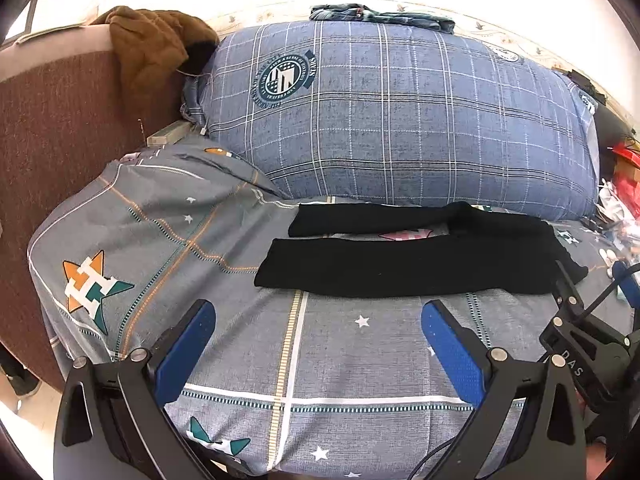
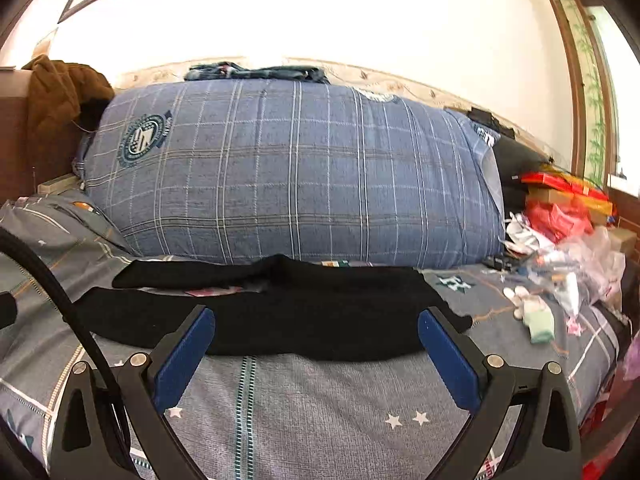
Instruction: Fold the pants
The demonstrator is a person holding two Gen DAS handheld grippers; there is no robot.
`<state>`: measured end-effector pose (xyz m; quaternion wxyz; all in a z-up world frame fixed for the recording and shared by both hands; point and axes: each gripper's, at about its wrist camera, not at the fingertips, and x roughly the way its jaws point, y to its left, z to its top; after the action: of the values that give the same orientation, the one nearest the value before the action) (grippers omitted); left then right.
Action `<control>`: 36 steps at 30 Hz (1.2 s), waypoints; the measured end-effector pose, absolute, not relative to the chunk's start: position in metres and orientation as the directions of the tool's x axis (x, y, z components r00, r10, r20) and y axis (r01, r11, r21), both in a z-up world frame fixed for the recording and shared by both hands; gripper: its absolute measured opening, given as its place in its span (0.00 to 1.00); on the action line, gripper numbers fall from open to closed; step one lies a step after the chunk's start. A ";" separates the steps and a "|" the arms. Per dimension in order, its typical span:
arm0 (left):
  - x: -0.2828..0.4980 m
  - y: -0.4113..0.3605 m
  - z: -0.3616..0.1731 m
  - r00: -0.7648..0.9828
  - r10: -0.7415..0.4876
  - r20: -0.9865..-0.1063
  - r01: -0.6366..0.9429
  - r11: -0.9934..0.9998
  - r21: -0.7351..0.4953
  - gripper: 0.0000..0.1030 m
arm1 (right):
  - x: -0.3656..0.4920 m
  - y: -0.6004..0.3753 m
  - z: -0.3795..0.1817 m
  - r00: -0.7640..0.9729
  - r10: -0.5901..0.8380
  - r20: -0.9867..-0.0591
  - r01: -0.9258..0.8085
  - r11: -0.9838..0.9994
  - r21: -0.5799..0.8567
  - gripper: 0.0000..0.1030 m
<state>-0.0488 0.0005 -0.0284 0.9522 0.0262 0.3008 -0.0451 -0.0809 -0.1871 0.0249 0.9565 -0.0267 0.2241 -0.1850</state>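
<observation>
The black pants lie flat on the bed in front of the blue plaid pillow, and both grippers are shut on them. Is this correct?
Not quite. In both wrist views the left gripper and right gripper are open, holding nothing. The black pants do lie flat before the blue plaid pillow.

1 pair of black pants (image 1: 420, 264), 1 blue plaid pillow (image 1: 400, 120), 1 brown jacket (image 1: 152, 48), 1 bed (image 1: 340, 360), and 2 hand-held grippers: left (image 1: 318, 320), right (image 2: 316, 328).

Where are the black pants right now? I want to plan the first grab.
In both wrist views the black pants lie flat across the grey bedsheet, just before the blue plaid pillow, legs pointing left.
</observation>
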 end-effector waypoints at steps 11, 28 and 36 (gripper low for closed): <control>-0.041 0.000 -0.037 0.787 -0.061 -0.614 0.090 0.996 0.016 1.00 | -0.087 -0.192 0.023 0.828 -0.384 -0.409 0.356 0.923 -0.146 1.00; 0.066 0.045 -0.056 0.702 -0.083 -0.707 0.081 0.996 -0.036 1.00 | -0.001 -0.245 0.011 0.787 -0.218 -0.577 0.162 0.976 -0.149 1.00; 0.191 0.052 -0.056 0.609 -0.164 -0.776 0.157 0.984 -0.084 0.97 | 0.117 -0.346 -0.008 0.653 -0.065 -0.755 0.074 0.997 -0.023 1.00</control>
<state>0.1915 0.0517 -0.0565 0.8969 -0.0039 0.4330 -0.0896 0.1173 -0.3462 -0.0078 0.9090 0.0050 0.4150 -0.0382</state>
